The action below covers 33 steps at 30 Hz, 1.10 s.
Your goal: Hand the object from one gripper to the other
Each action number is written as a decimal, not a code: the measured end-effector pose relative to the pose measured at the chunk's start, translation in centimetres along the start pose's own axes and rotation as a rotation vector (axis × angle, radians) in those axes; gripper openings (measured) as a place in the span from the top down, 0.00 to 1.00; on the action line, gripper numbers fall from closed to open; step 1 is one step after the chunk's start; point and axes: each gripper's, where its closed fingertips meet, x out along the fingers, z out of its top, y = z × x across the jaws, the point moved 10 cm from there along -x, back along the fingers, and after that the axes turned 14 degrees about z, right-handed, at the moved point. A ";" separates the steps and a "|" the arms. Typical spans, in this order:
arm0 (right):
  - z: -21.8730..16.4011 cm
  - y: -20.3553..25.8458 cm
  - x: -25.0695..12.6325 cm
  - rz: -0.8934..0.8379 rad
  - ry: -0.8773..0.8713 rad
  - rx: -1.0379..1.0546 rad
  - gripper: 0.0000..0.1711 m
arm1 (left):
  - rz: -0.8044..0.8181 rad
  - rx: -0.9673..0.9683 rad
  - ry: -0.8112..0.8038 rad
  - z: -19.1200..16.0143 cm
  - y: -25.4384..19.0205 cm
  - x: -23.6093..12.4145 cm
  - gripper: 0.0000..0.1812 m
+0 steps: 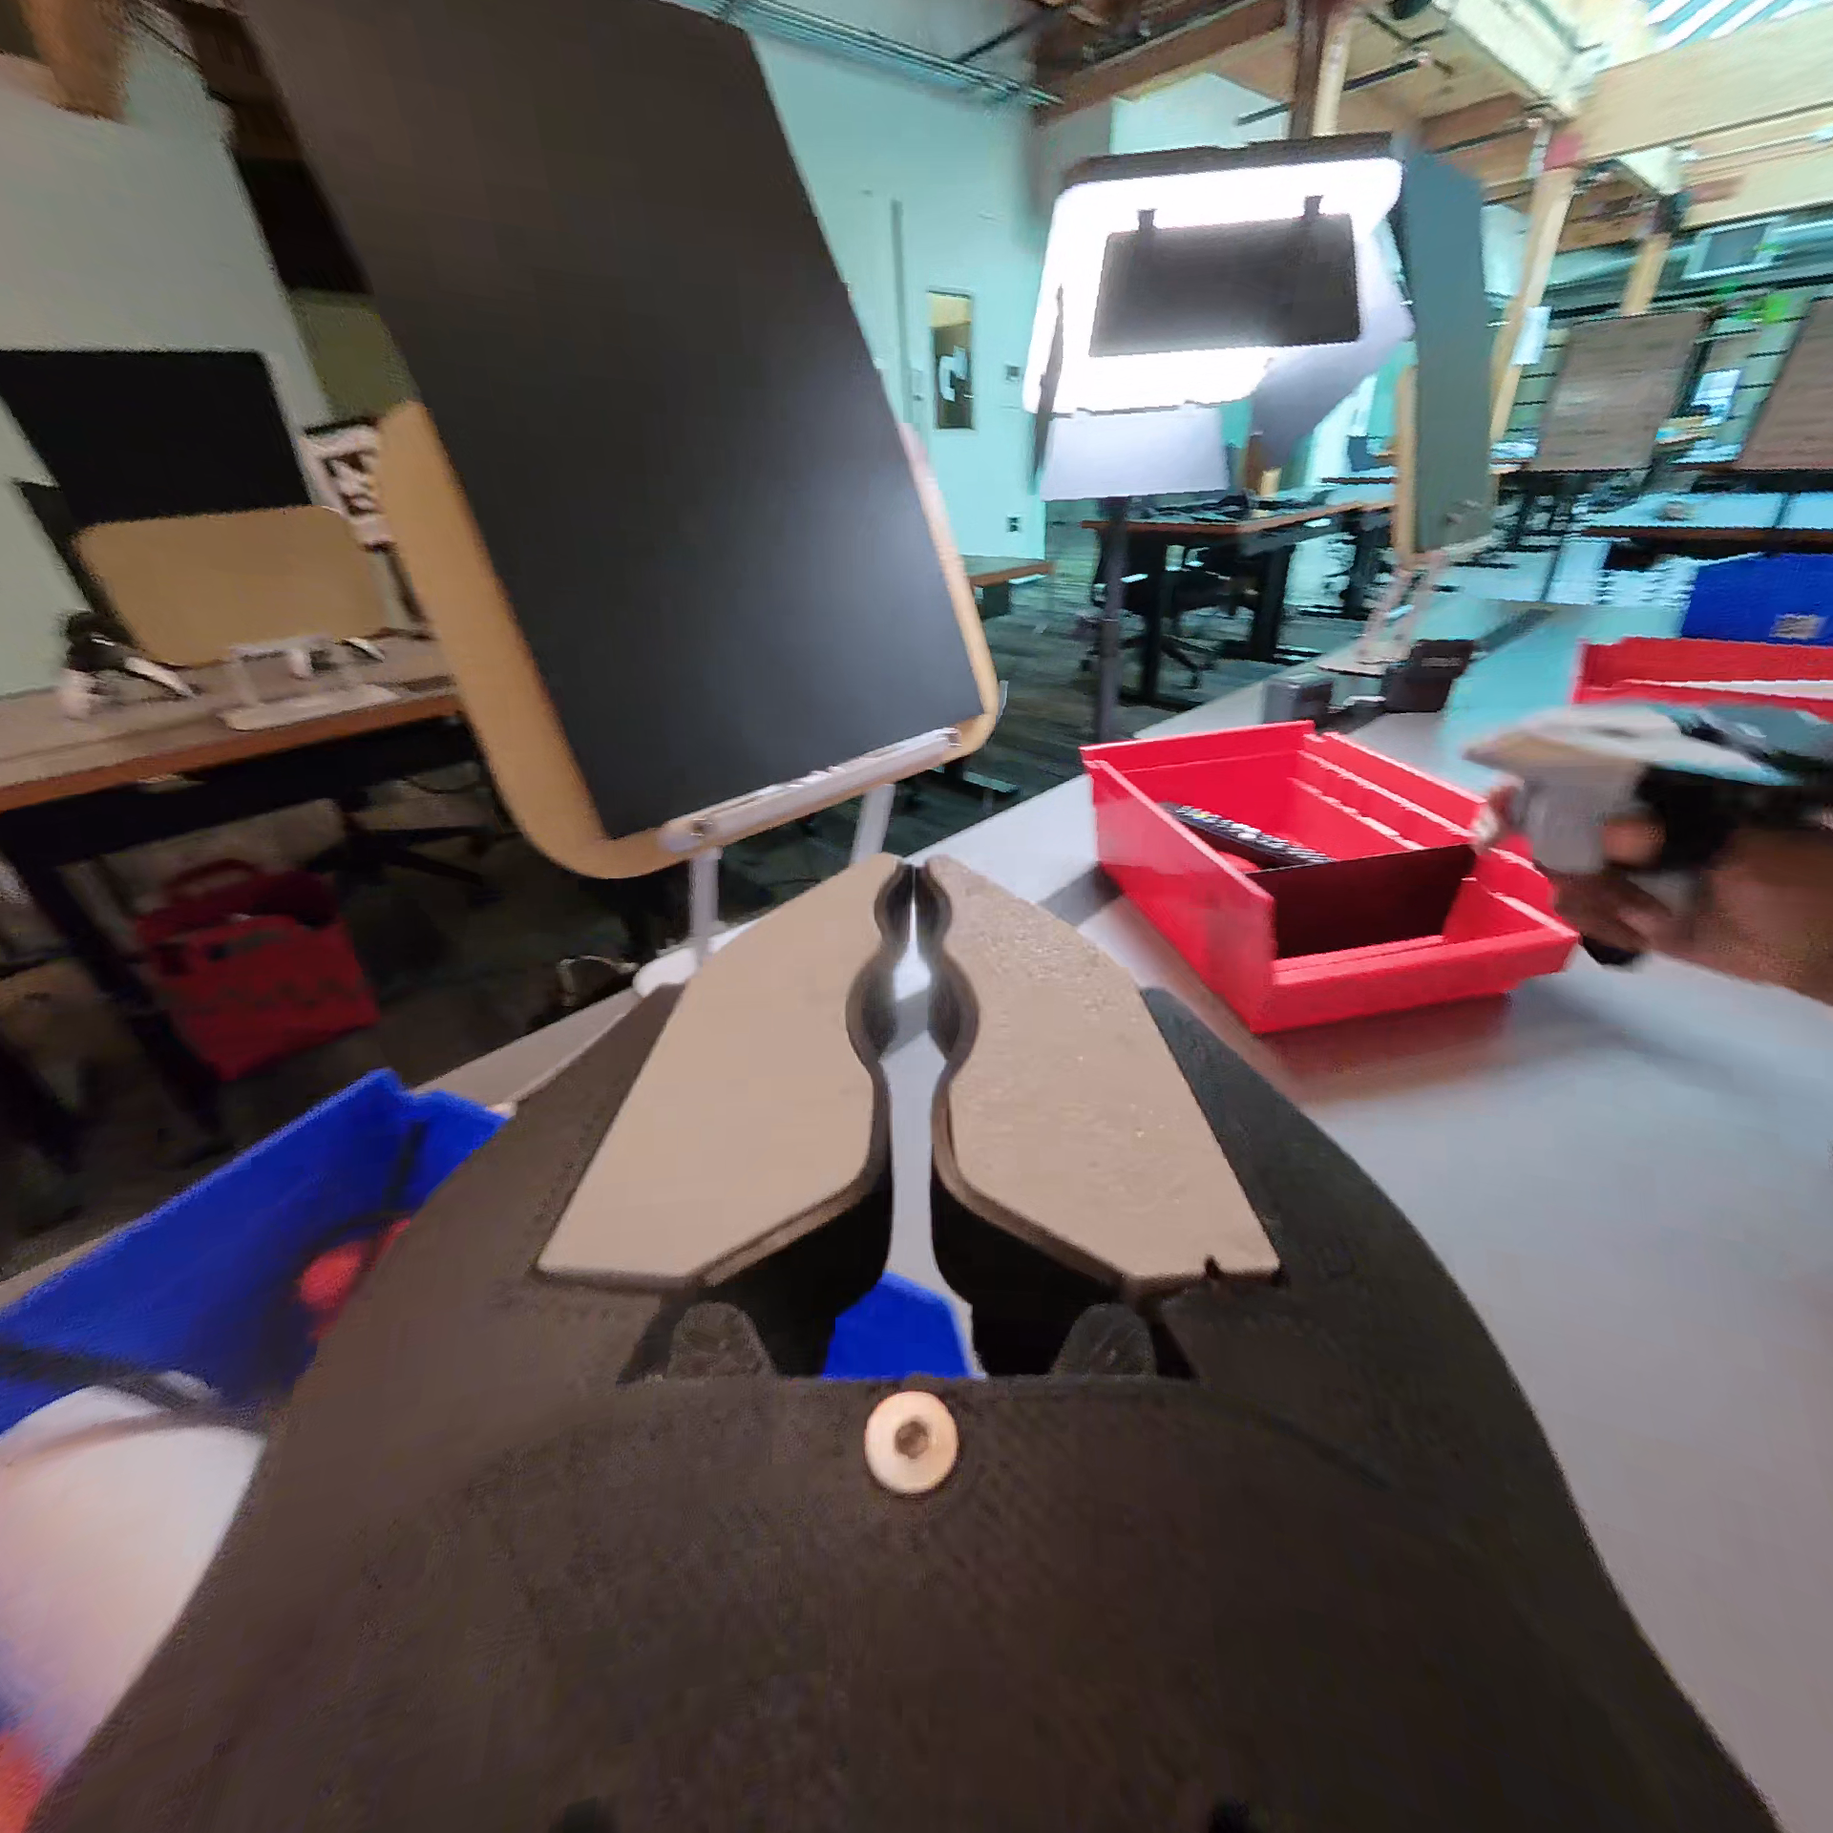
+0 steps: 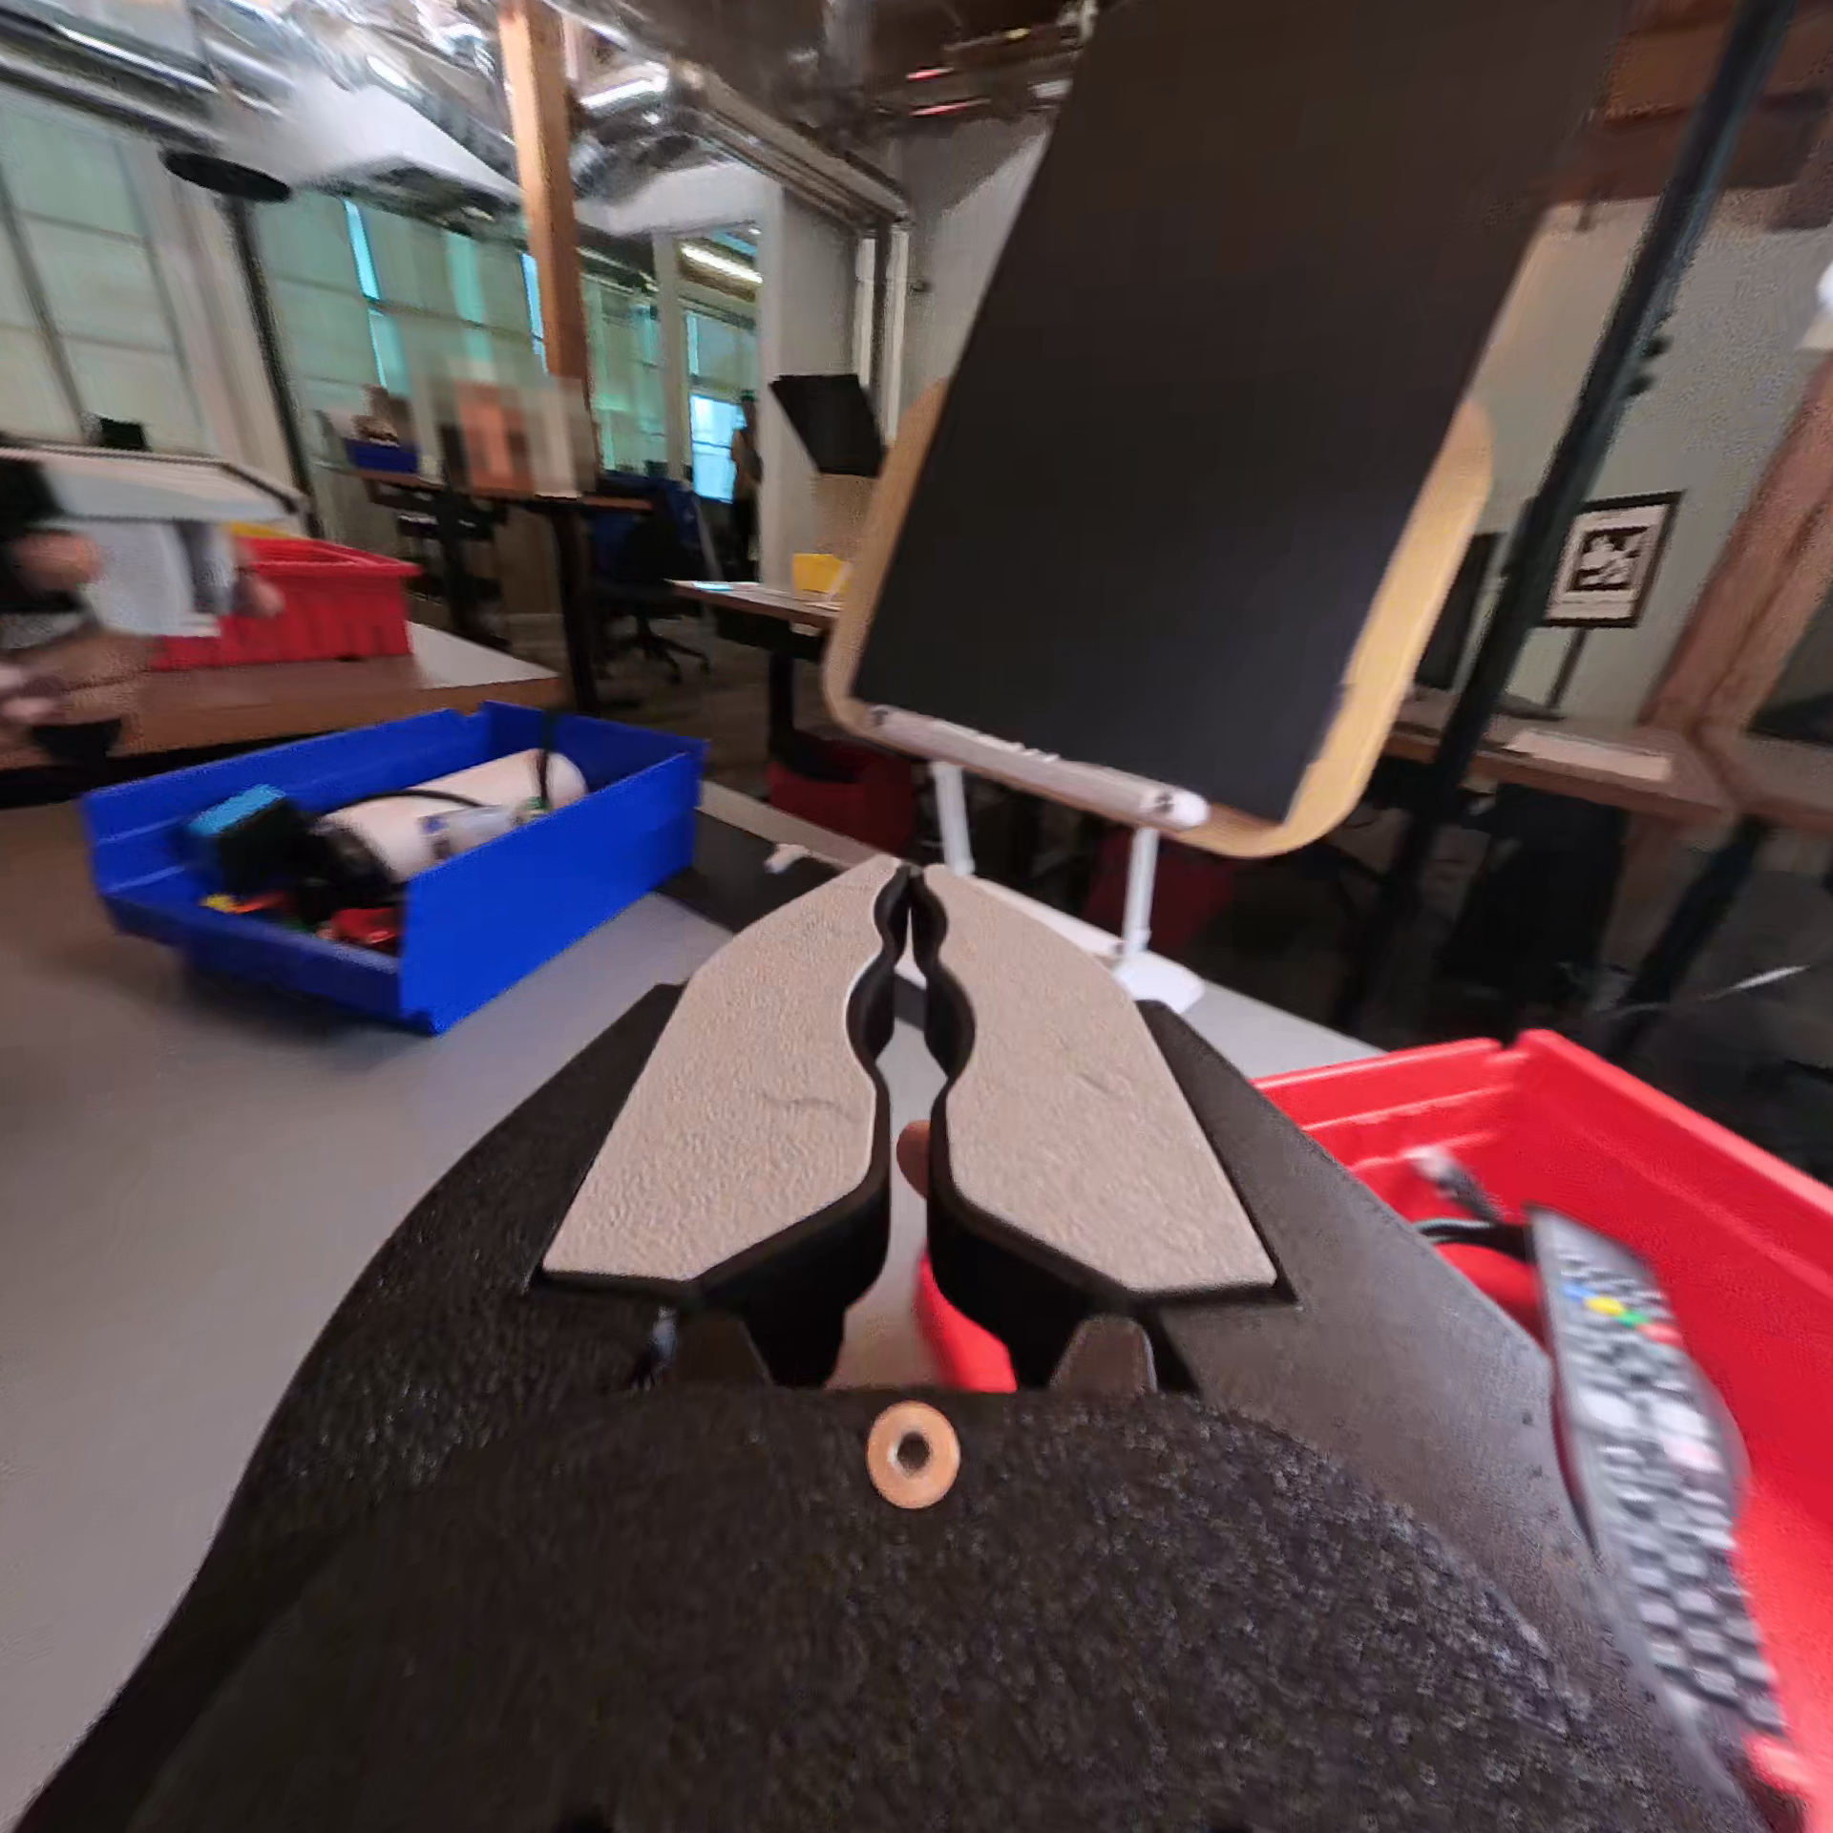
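Left gripper (image 1: 914, 878): jaws together, empty, above blue bin (image 2: 516, 893) at surface's left edge. Right gripper (image 2: 914, 878): jaws together, empty, over red bin (image 1: 1240, 952). Remote (image 2: 1647, 1468), likely handover object, lies in red bin; grasp not yet begun.

Left hand-held gripper (image 1: 914, 883) up front, grey pads nearly touching at the tips, nothing btwn them. Grey tabletop (image 1: 1488, 1190) below. Red bin (image 1: 1240, 952) ahead-right w/ a black remote (image 1: 1240, 838) inside. Blue bin (image 1: 228, 1250) low left, partly hidden. Dark panel on white stand (image 1: 645, 427) behind. Right hand-held gripper (image 1: 1577, 794) at far right edge, blurred, apart from the bin.
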 end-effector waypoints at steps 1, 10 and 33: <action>-1.5 1.6 0.5 0.038 -0.006 0.027 1.00 | 0.030 0.016 -0.009 0.0 0.8 -0.5 1.00; -8.8 8.5 3.4 0.218 0.118 -0.111 1.00 | 0.289 0.181 0.054 -2.6 6.1 -1.9 1.00; -9.5 9.6 3.6 0.532 0.147 0.106 0.99 | -0.230 0.628 1.312 -12.1 13.0 9.0 0.70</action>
